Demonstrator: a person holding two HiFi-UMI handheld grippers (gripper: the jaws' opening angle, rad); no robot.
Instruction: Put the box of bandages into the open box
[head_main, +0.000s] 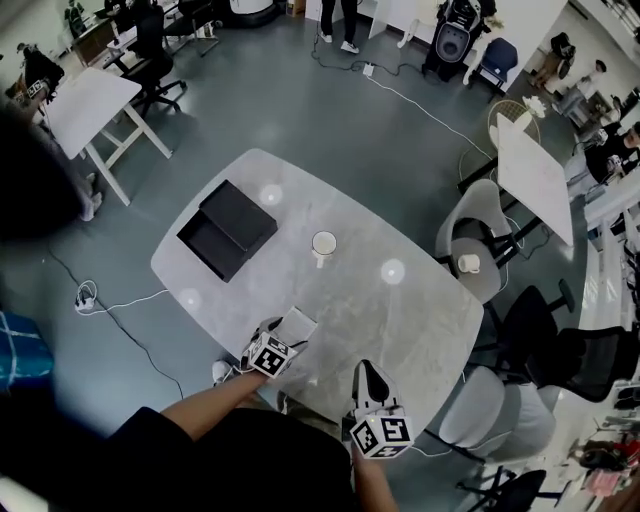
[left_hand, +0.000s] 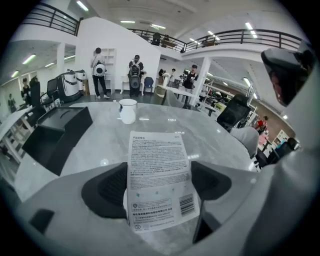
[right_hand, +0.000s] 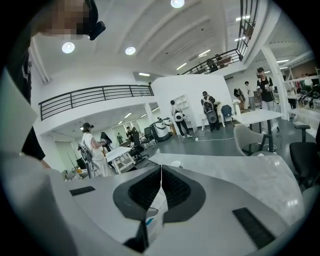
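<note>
Grey oval table (head_main: 400, 330), light chairs (head_main: 482, 232) along its right side; on its far left part a black open box (head_main: 228, 228) with its lid beside it, and at mid-table, apart from that box, a white mug (head_main: 324, 245) straight ahead of the left gripper (head_main: 288, 335). Box of bandages (left_hand: 159, 175), white, at the table's near edge, clamped by its long sides between the left gripper's wide-set pads; upper face carries dense small print, unreadable, and a barcode (left_hand: 187, 204). Right gripper (right_hand: 161, 172) beside it, jaws pressed together, holding nothing.
</note>
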